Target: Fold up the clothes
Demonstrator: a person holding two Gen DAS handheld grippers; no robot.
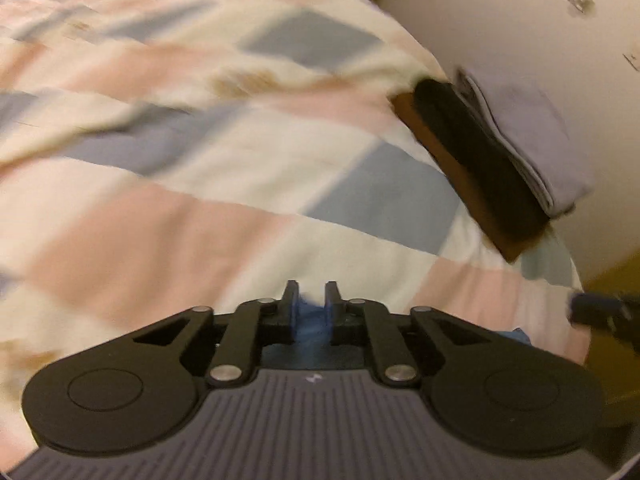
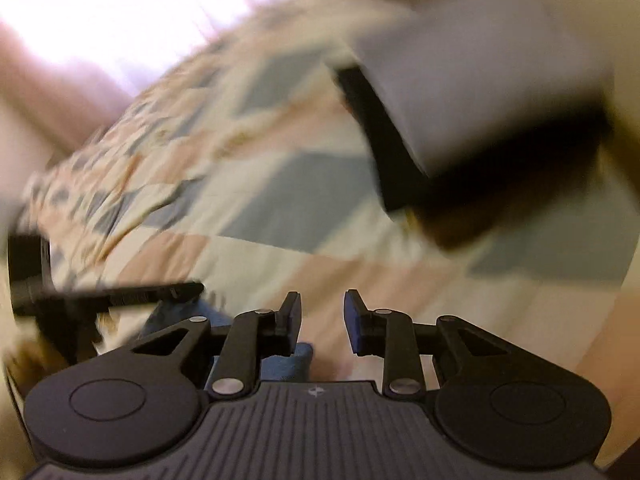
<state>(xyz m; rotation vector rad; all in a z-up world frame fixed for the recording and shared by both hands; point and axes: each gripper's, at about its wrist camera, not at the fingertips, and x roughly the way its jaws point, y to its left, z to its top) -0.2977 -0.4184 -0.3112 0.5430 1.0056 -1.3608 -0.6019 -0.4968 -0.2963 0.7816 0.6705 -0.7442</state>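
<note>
While both wrist views are smeared by motion blur, the main things can be made out. The left gripper [image 1: 311, 300] has its jaws drawn close together with a bunch of blue cloth [image 1: 313, 318] pinched between the pads, so it is clamped on that garment. More of the same blue fabric peeks out low to the right of the gripper, near the edge of the checked bedspread [image 1: 192, 208], which is patterned in pink, cream and grey-blue squares.

Over in the right wrist view, the right gripper [image 2: 322, 312] has its jaws standing apart with nothing between them. The blue cloth [image 2: 280, 362] lies under and just left of this gripper's near finger, running toward the blurred black body of the other tool at the left edge. Whether the cloth touches the right gripper's finger cannot be told.

A stack of folded clothes [image 1: 492, 152] sits further out on the bedspread, ahead and to the right of the left gripper, well apart from it. It shows a brown layer at the bottom, a black one above and a pale lavender piece on top. From the right gripper the same stack [image 2: 472, 120] looms ahead and to the upper right, beside the cream wall [image 1: 500, 12].
</note>
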